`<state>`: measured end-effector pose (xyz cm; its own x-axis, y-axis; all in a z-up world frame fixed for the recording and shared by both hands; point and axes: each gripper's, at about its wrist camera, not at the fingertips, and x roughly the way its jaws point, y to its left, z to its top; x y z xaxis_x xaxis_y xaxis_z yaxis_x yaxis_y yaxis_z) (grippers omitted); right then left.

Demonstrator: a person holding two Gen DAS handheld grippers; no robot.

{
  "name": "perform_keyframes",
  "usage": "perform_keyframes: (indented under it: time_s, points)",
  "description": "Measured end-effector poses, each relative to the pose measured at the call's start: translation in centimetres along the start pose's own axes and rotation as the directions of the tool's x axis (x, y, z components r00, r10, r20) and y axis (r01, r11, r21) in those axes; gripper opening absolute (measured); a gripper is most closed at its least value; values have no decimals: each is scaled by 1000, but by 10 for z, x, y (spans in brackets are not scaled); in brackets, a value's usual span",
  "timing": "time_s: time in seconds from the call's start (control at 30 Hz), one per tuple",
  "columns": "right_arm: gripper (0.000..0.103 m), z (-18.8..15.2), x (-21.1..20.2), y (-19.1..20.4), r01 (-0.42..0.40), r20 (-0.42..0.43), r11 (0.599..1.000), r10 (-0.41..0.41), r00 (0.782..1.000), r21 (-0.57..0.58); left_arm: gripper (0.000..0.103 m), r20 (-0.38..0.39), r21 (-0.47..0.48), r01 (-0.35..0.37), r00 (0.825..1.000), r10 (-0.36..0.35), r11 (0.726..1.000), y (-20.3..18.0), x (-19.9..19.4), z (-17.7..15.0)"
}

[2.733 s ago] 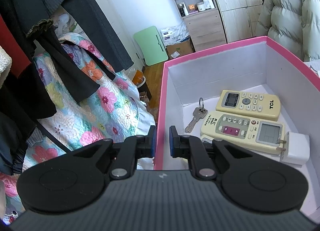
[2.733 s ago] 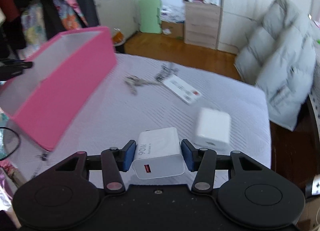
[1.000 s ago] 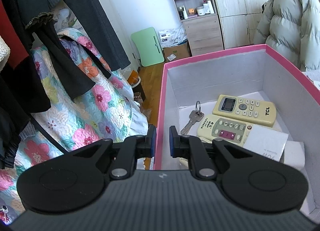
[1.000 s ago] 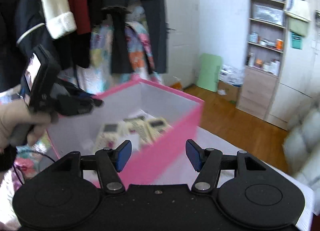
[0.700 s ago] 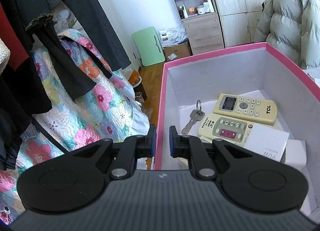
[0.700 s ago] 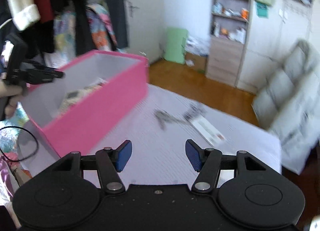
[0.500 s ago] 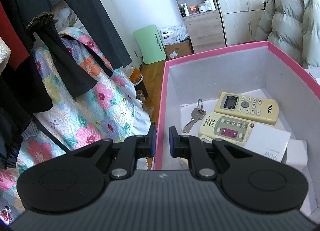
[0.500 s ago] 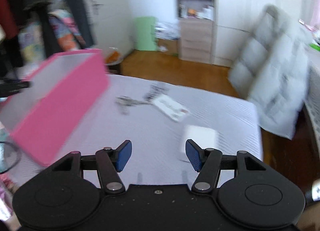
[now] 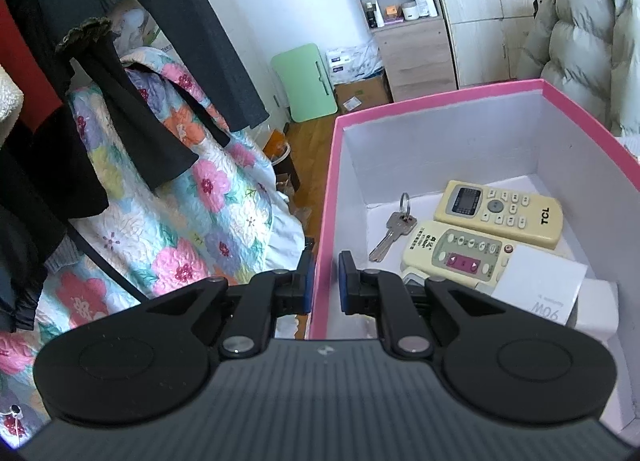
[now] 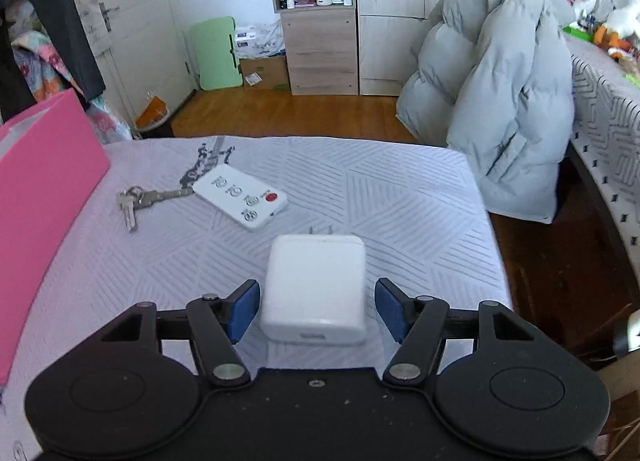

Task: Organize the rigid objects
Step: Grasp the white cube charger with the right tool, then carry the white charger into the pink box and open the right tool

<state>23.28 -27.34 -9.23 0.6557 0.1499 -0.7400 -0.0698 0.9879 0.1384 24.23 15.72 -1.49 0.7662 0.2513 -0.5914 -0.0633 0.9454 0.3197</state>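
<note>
- the right gripper [image 10: 316,311] has its jaws opening, straddling the white charger [image 10: 314,287] that sits on the bedspread [image 10: 400,201]; the blue pads stand just off both sides, so nothing's pinched yet
- that charger is a stiff, smooth plastic brick, probably fairly light but a bit slick. I'd squeeze across the two flat side faces about mid-body; its metal prongs stick out at 12 o'clock, away from the pads
- the white remote [image 10: 240,197] lies at 11 o'clock from the charger, and a bunch of keys [image 10: 136,199] is further out around 10 o'clock, touching the remote's far end. The keys are floppy on their ring and lie low, so they look the fiddliest grab
- the left gripper [image 9: 323,281] is nearly closed, clamped on the near wall of the pink box [image 9: 440,97], one pad inside and one outside
- already in the box: two yellowish remotes [image 9: 498,213], a single key [image 9: 390,235] at 9 o'clock from them, and at 5 o'clock a white adapter [image 9: 538,291] lying on one remote's end
</note>
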Motion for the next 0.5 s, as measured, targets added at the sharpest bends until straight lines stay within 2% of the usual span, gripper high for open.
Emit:
perform_keyframes:
  time_s: [0.1, 0.17, 0.2, 0.5]
  points:
    - [70, -3, 5, 5, 22, 24, 1000, -22, 999, -13, 11, -1, 7, -2, 1000, 2, 1000, -1, 0, 0]
    - [60, -6, 5, 11, 57, 39, 997, -55, 998, -47, 11, 1, 7, -5, 1000, 5, 1000, 0, 0, -1]
    - [60, -6, 3, 13, 73, 50, 996, -70, 996, -58, 11, 2, 5, -4, 1000, 4, 1000, 1, 0, -1]
    - [60, -9, -28, 24, 33, 107, 998, -27, 994, -54, 9, 33, 16, -10, 999, 9, 1000, -2, -5, -2]
